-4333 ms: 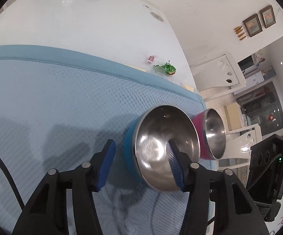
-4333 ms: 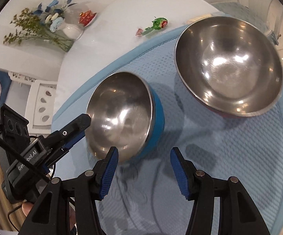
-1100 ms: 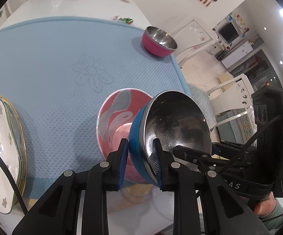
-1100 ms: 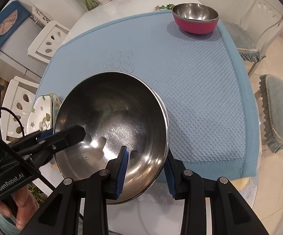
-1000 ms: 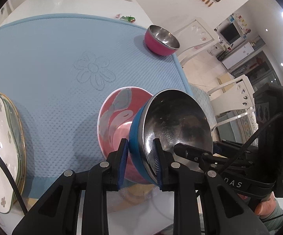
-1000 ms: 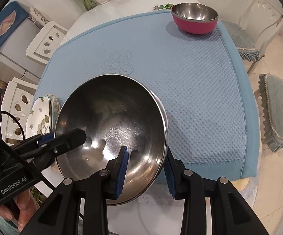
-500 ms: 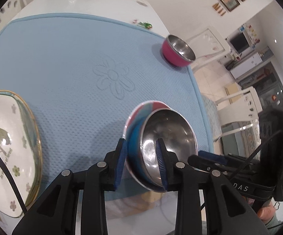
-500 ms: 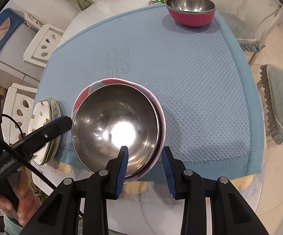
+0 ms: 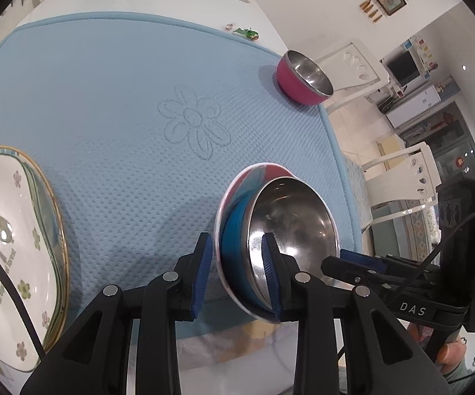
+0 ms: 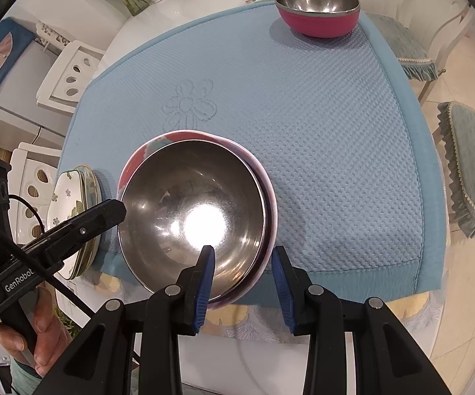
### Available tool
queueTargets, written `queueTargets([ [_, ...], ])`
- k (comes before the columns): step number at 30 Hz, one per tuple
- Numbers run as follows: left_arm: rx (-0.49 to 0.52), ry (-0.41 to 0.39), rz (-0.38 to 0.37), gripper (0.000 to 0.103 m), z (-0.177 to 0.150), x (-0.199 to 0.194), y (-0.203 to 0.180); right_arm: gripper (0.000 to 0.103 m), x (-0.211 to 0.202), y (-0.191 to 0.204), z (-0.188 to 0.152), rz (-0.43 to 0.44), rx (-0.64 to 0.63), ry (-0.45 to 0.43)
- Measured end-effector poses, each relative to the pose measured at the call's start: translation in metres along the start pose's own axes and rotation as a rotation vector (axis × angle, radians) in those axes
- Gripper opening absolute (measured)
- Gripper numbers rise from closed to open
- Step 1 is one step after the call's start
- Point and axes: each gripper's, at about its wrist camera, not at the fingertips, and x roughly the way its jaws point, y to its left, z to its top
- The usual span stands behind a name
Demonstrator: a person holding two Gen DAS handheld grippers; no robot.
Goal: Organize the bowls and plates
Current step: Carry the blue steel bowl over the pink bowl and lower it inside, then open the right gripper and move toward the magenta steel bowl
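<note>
Blue steel bowl (image 10: 191, 210) sits nested in pink patterned bowl (image 10: 263, 184), lower centre of right wrist view, at near edge of blue mat (image 10: 319, 131). Both grippers straddle the stack's rims, jaws parted: left gripper (image 9: 236, 276) and right gripper (image 10: 242, 273) look released, not clenched. To finish well: back both straight off, no rim snag, no dragging stack over mat edge. Red bowl (image 10: 318, 10), upper right, empty, likely next. 2 or more flowered plates (image 9: 4, 247) stacked lower left of left wrist view, nothing on them.

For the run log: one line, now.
blue bowl nested in pink bowl | left claw, right claw straddle rims | grip unclear
</note>
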Motion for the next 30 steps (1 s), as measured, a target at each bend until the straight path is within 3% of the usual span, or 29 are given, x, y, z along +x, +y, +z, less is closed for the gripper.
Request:
queueTargets([
  [8, 0.004, -0.028, 0.006, 0.028, 0.013, -0.007, 0.004, 0.035, -0.023, -0.01, 0.016, 0.03, 0.03, -0.084],
  [19, 0.072, -0.074, 0.017, 0.028, 0.069, -0.011, -0.01, 0.035, -0.042, -0.039, 0.052, 0.108, 0.158, -0.183],
  [21, 0.086, -0.075, 0.02, 0.028, 0.081, -0.008, -0.013, 0.037, -0.047, -0.046, 0.06, 0.121, 0.18, -0.209],
  [24, 0.097, -0.063, 0.017, 0.028, 0.096, 0.001, -0.016, 0.052, -0.051, -0.055, 0.073, 0.114, 0.207, -0.245],
  [28, 0.118, -0.035, 0.001, 0.029, 0.116, 0.017, -0.02, 0.052, -0.046, -0.07, 0.095, 0.099, 0.235, -0.252],
  [30, 0.133, -0.024, -0.037, 0.038, 0.128, 0.026, -0.027, 0.052, -0.043, -0.079, 0.106, 0.091, 0.254, -0.255],
])
